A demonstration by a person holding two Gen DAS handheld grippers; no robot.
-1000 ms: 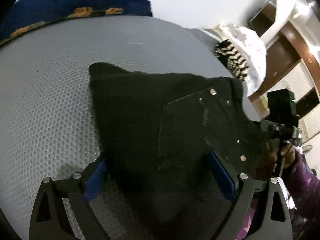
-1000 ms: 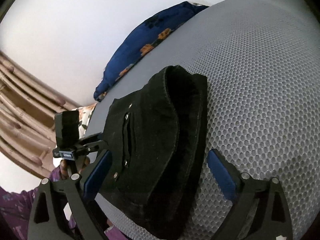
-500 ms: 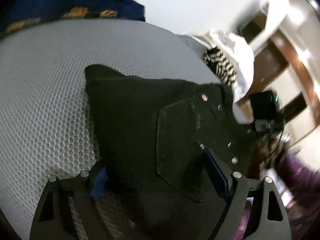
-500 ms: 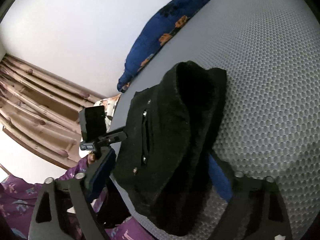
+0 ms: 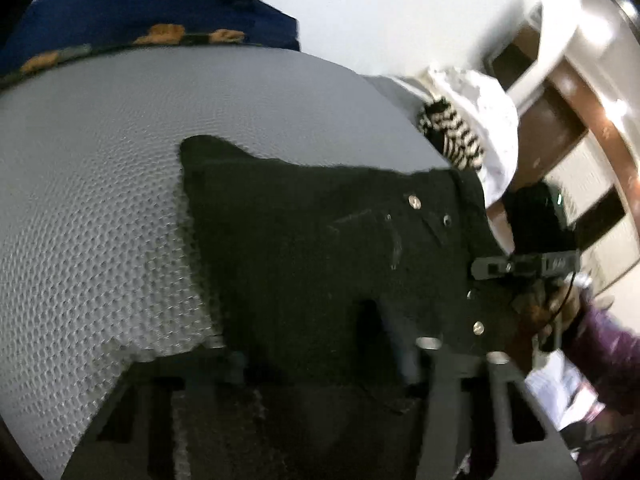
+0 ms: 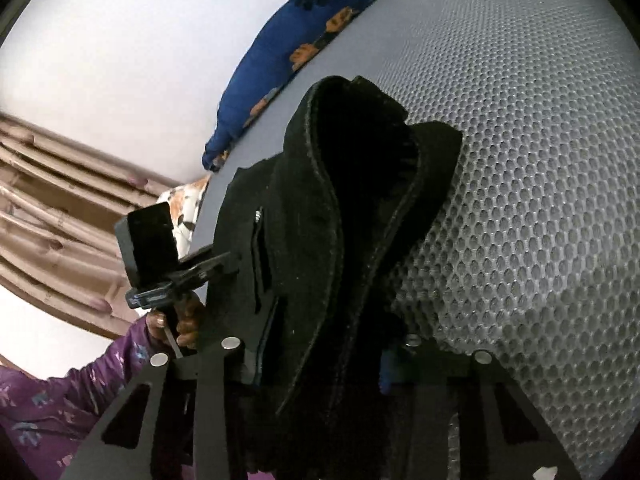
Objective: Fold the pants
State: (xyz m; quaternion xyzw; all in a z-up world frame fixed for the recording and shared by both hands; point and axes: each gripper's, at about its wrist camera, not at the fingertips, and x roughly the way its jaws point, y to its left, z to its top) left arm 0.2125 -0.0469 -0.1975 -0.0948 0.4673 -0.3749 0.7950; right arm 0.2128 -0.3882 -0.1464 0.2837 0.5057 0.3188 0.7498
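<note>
Black pants (image 5: 320, 240), folded into a thick bundle with rivets and a back pocket showing, lie on the grey mesh mattress (image 5: 80, 200). My left gripper (image 5: 320, 360) is closing on the bundle's near edge, and the fabric bunches up between its fingers. In the right wrist view the pants (image 6: 340, 220) show their stacked folded layers edge-on. My right gripper (image 6: 316, 360) is closing on the near end of those layers, its pads pressing into the cloth. A hand (image 5: 548, 308) in a purple sleeve grips the other tool's handle at the pants' right side.
A blue pillow with orange prints (image 5: 140, 12) lies at the mattress's far end. A striped black-and-white cloth (image 5: 452, 132) and white bedding sit at the right edge. Brown curtains (image 6: 52, 208) hang beyond the left edge. Open mattress (image 6: 540, 160) stretches to the right.
Both grippers' jaws have drawn in from wide open onto the pants' near edge. The fabric now bunches between the fingers, and the right gripper has moved a little closer to the bundle.
</note>
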